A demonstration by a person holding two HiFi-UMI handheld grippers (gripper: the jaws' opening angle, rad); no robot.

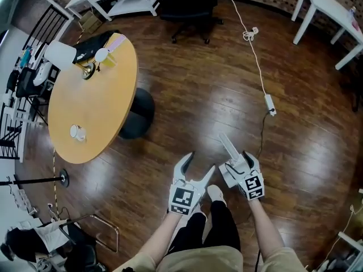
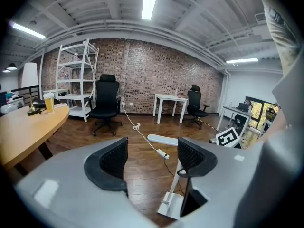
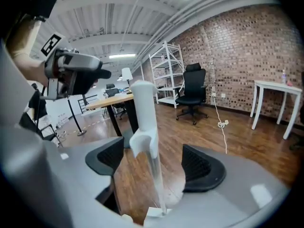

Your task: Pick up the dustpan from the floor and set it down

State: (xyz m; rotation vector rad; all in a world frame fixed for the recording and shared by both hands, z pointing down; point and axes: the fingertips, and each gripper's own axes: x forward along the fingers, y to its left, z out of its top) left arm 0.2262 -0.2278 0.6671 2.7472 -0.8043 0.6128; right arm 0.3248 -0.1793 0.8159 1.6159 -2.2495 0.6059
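The white dustpan point(image 1: 229, 173) stands on the wooden floor just ahead of the person's feet, its long handle point(image 1: 228, 145) pointing up and away. My right gripper point(image 1: 237, 162) is down at it with the jaws open either side of the pan's thin wall. In the right gripper view the dustpan handle point(image 3: 142, 113) rises between the pads, and a gap shows on each side of the right gripper point(image 3: 152, 163). My left gripper point(image 1: 195, 169) hovers open and holds nothing, just left of the pan. Seen from the left gripper point(image 2: 151, 158), the dustpan point(image 2: 172, 205) sits low at the right.
A round wooden table point(image 1: 93, 101) on a black base point(image 1: 139, 113) stands to the left, with a lamp and a cup on it. A white cable with a switch box point(image 1: 270, 104) trails across the floor ahead. Farther off stand an office chair point(image 1: 190, 7) and a white table point(image 1: 329, 4).
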